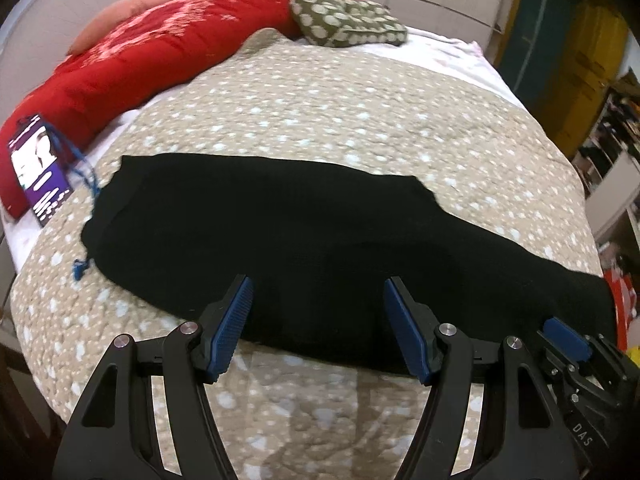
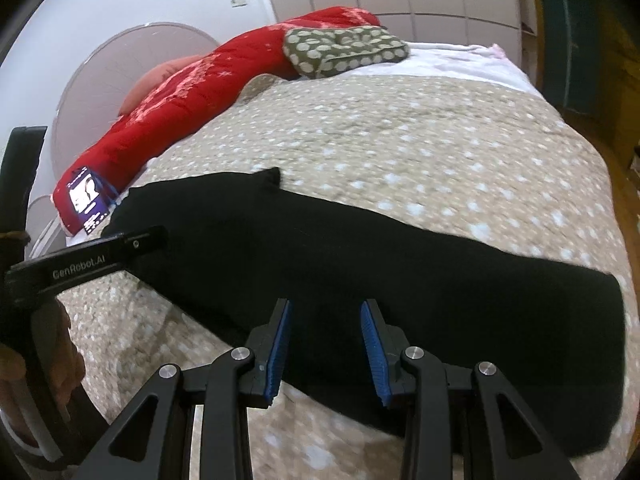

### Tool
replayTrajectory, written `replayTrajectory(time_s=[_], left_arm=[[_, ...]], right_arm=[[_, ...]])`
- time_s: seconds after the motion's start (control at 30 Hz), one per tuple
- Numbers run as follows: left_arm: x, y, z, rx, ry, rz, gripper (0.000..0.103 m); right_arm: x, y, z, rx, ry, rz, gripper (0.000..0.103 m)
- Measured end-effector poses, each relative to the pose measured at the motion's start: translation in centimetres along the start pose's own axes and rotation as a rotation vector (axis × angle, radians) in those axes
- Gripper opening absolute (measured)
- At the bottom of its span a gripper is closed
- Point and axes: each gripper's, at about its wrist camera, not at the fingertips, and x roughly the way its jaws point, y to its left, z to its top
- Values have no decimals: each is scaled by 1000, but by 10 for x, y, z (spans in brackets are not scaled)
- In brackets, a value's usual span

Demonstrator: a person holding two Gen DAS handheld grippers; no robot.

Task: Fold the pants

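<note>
Black pants (image 1: 304, 240) lie folded lengthwise as one long strip across the beige dotted bedspread (image 1: 320, 112), running from left to right; they also show in the right wrist view (image 2: 380, 272). My left gripper (image 1: 318, 284) is open and empty, its blue pads over the near edge of the pants at mid-length. My right gripper (image 2: 326, 306) is open and empty, over the near edge of the pants towards the right end. The right gripper's tip (image 1: 568, 336) shows at the lower right in the left wrist view.
A red quilt (image 1: 132, 60), an olive dotted cushion (image 1: 344, 16) and a purple tag (image 1: 38, 168) on a blue cord lie along the bed's far left. The bed's edge drops off at the right, with shelves (image 1: 612, 132) beyond. The left gripper's body (image 2: 80, 260) shows at left.
</note>
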Motion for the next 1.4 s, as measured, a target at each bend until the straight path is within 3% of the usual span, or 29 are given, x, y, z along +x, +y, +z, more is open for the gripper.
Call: replayTrajectory(time_s=[0.2, 0.4, 0.53, 0.6, 0.73, 0.9, 0.93, 0.97, 1.03, 1.1, 1.2, 1.3, 1.4], left_arm=[[2, -26, 0, 70, 9, -69, 68], [6, -58, -2, 146, 18, -141, 68], [13, -85, -7, 215, 50, -186, 68], [15, -99, -8, 249, 60, -202, 68], [14, -117, -11, 300, 58, -219, 68], [16, -116, -9, 294, 64, -216, 68], [17, -115, -8, 287, 64, -216, 68], [17, -113, -7, 277, 63, -217, 68], [16, -113, -5, 274, 67, -215, 68], [10, -113, -4, 287, 52, -216, 68], [6, -123, -3, 319, 37, -228, 68], [6, -139, -4, 338, 49, -282, 68], [7, -154, -4, 370, 88, -350, 68]], right_arm=[[-29, -44, -22, 109, -20, -16, 34], [-69, -104, -45, 265, -45, -177, 34], [-96, -135, -58, 365, -91, -213, 34], [-100, -143, -61, 383, -93, -261, 34], [-105, -148, -63, 423, -119, -231, 34], [-98, -130, -45, 319, -127, -235, 34], [-92, -128, -42, 301, -112, -255, 23], [-84, -127, -39, 285, -93, -271, 5], [-75, -128, -37, 291, -64, -267, 3], [-85, -122, -38, 275, -80, -234, 2], [-103, -121, -43, 263, -85, -253, 2], [-90, -137, -51, 308, -39, -328, 2], [-76, -153, -59, 381, -19, -283, 2]])
